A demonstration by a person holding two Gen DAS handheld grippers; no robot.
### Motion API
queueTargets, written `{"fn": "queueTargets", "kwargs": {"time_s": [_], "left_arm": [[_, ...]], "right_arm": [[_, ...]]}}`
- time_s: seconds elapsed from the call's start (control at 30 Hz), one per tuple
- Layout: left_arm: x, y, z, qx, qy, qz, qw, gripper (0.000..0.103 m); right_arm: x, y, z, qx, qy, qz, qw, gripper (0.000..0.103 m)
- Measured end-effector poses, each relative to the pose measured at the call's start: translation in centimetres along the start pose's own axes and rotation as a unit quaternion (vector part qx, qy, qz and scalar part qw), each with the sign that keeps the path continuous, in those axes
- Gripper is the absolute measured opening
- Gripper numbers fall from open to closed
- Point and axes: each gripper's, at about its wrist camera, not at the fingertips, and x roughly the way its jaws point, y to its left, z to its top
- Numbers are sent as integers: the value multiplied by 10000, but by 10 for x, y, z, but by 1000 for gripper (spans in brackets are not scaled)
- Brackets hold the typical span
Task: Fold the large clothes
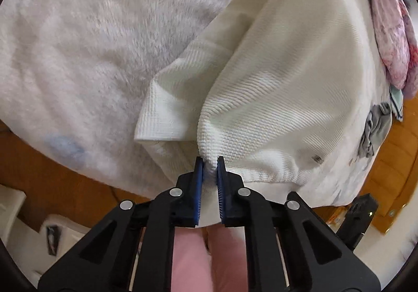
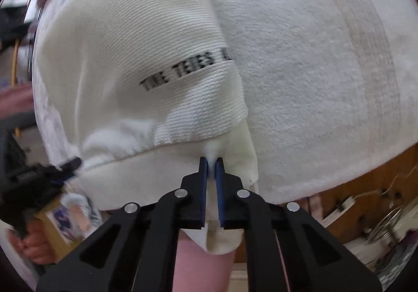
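Mid-fold: each hand-held gripper, left (image 1: pixel 209 161) and right (image 2: pixel 211 161), clamps the white sweater (image 1: pixel 287 82) hem; folding remains unfinished.

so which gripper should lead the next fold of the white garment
Probably either: the left gripper and the right gripper each pinch the white garment near its hem, so both likely carry it together.

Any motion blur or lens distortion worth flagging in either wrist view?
Left wrist: mostly sharp, the white garment weave crisp, fisheye bending at edges. Right wrist: printed lettering smeared, the left gripper blurred at frame edge, same fisheye bulge.
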Motion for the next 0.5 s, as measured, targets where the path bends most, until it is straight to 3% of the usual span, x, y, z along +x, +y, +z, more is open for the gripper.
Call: {"fn": "queueTargets", "kwargs": {"time_s": [0.1, 0.2, 0.23, 0.27, 0.3, 0.33, 0.37, 0.4, 0.47, 0.5], "left_arm": [[-5, -1, -6, 239, -125, 315, 9991, 10], [7, -1, 3, 435, -51, 656, 9969, 9], [19, 0, 8, 573, -199, 1392, 9884, 0], [38, 4, 15, 880, -428, 2738, 9568, 0], [49, 9, 19, 879, -348, 3036, 9481, 0], [56, 29, 26, 386, 150, 2447, 9687, 0], [52, 37, 27, 55, 246, 1802, 9833, 0], [41, 29, 23, 186, 70, 1581, 9872, 0], [23, 1, 15, 863, -370, 2065, 9739, 1], [13, -17, 9, 1179, -520, 2076, 9697, 1]], "right_arm": [[9, 17, -7, 18, 173, 197, 9997, 3], [22, 26, -10, -170, 253, 14, 9995, 3], [31, 27, -9, -148, 276, -47, 9995, 3], [41, 23, -6, -162, 251, -193, 9994, 3], [44, 23, -5, -197, 242, -256, 9992, 3], [41, 19, -3, -224, 302, -269, 9989, 3], [35, 20, -1, -233, 422, -241, 9985, 5], [25, 22, 2, -242, 408, -186, 9987, 7], [-11, 26, 9, -401, -104, -307, 9987, 9], [-26, 29, 13, -511, -387, -421, 9971, 18]]}}
